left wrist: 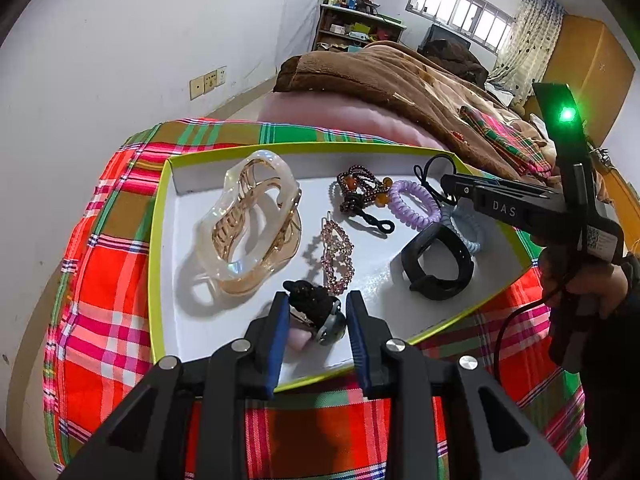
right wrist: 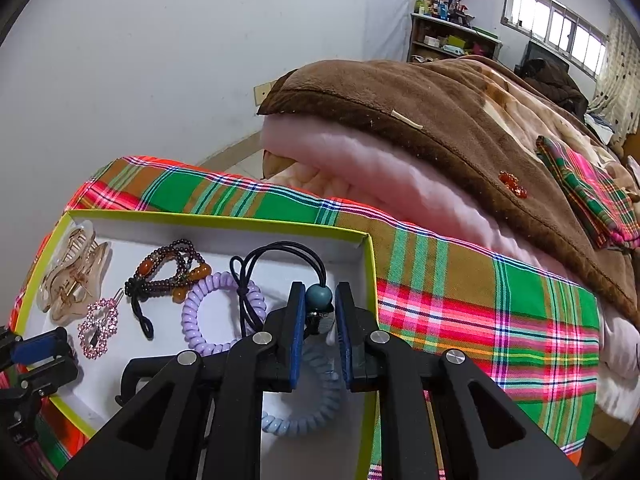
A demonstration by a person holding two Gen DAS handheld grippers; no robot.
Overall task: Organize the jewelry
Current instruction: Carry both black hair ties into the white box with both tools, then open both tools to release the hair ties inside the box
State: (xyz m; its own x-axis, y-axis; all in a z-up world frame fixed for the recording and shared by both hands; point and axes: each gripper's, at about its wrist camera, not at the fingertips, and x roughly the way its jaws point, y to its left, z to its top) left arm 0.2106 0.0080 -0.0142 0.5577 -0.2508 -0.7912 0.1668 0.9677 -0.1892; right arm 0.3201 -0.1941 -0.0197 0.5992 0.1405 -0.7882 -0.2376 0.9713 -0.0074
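A white box lid with a yellow-green rim (left wrist: 157, 216) (right wrist: 370, 256) lies on plaid cloth and holds the jewelry. In the left wrist view my left gripper (left wrist: 318, 312) is open around a black beaded hair piece with a silver ball (left wrist: 316, 306); the pads do not touch it. A large clear amber claw clip (left wrist: 250, 224), a pink rhinestone clip (left wrist: 338, 256), a dark bead bracelet (left wrist: 360, 192), a purple coil tie (left wrist: 412, 204), a blue coil tie (left wrist: 466, 228) and a black band (left wrist: 438, 260) lie in the lid. My right gripper (right wrist: 318, 300) holds a black elastic tie by its teal bead (right wrist: 319, 297).
The plaid cloth (right wrist: 480, 304) covers a surface beside a bed with a brown blanket (right wrist: 460, 112) over pink bedding. A red hair piece (right wrist: 512, 184) lies on the blanket. A folded plaid cloth (right wrist: 592, 196) lies further right. A white wall stands to the left.
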